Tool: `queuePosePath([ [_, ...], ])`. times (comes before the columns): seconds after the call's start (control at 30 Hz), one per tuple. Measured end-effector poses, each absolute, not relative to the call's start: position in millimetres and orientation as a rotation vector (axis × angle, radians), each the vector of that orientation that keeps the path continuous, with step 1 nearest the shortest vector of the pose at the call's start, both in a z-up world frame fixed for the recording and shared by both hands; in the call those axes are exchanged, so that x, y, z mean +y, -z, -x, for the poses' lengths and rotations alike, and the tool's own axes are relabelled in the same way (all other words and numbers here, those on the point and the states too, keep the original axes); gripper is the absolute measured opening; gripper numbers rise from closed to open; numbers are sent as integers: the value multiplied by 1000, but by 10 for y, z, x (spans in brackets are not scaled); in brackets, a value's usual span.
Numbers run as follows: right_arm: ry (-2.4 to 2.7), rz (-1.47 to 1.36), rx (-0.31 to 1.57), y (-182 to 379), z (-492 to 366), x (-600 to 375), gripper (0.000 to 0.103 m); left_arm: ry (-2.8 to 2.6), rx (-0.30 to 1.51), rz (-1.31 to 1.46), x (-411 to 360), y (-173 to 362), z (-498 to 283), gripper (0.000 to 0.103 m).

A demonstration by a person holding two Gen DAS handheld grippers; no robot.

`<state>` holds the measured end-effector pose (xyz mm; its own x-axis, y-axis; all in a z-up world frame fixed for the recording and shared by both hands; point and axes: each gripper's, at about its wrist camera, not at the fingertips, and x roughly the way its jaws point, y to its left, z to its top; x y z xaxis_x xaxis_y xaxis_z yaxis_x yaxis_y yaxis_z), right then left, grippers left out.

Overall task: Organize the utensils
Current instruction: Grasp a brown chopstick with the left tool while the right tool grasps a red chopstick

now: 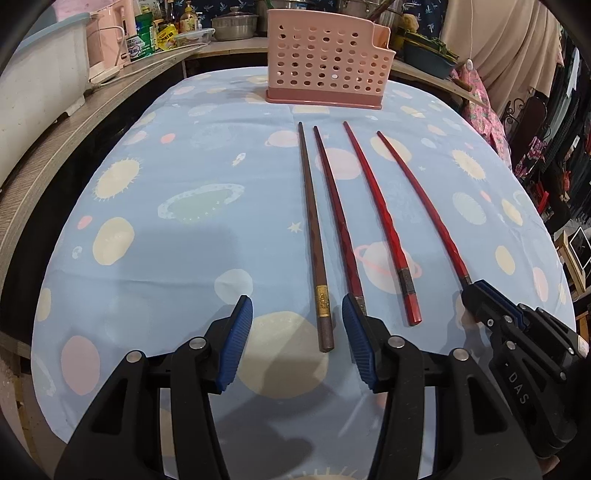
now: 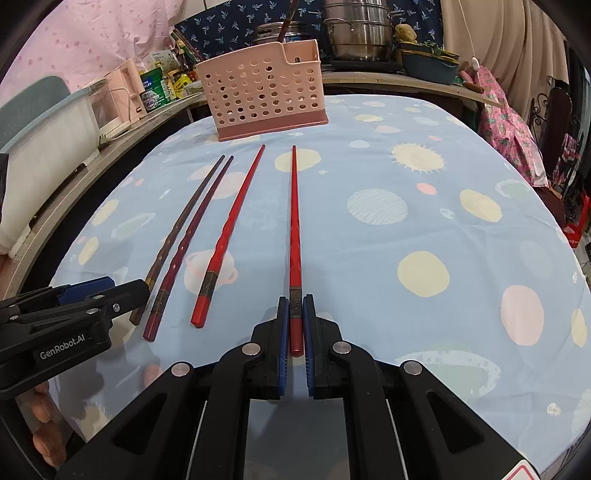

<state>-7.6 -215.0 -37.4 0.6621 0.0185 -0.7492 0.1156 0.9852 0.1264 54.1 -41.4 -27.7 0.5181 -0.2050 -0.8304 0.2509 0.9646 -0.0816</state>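
Several chopsticks lie side by side on the blue tablecloth (image 1: 166, 240). A brown chopstick (image 1: 312, 236) lies between the jaws of my open left gripper (image 1: 297, 317). A dark red chopstick (image 1: 338, 218) passes by its right pad. A bright red chopstick (image 1: 380, 225) lies to the right. My right gripper (image 2: 295, 314) is shut on the thick end of the rightmost red chopstick (image 2: 294, 221), which still lies on the cloth. A pink perforated utensil holder (image 1: 325, 62) stands at the table's far edge; it also shows in the right wrist view (image 2: 264, 92).
A wooden counter (image 1: 55, 147) runs along the left with a white tub (image 1: 37, 74), bottles and jars. Steel pots (image 2: 354, 33) and a teal basin (image 2: 430, 64) stand behind the table. Clothes and a dark chair (image 2: 557, 118) are at the right.
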Motion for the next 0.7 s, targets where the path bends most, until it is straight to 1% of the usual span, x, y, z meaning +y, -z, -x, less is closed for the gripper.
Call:
queuePosePath([
  [0.27,54,-171,846,379,78,-2150,7,255,986,-68,-436,311,-535,46],
  [0.37,54,-172,845,377,82,-2148,7,245,980,-85,-445,313,-535,37],
  [0.4,55,-172,845,378,84,-2150,7,244,980,-88,-445,312,-537,31],
  [0.47,54,-172,845,378,84,-2150,7,248,982,-84,-437,308,-545,26],
  [0.53,54,-171,845,379,82,-2151,7,248,982,-84,-432,307,-546,13],
  [0.6,54,-172,845,380,82,-2152,7,255,985,-82,-430,306,-549,7],
  [0.7,54,-174,843,382,84,-2153,7,259,985,-84,-432,307,-549,7],
])
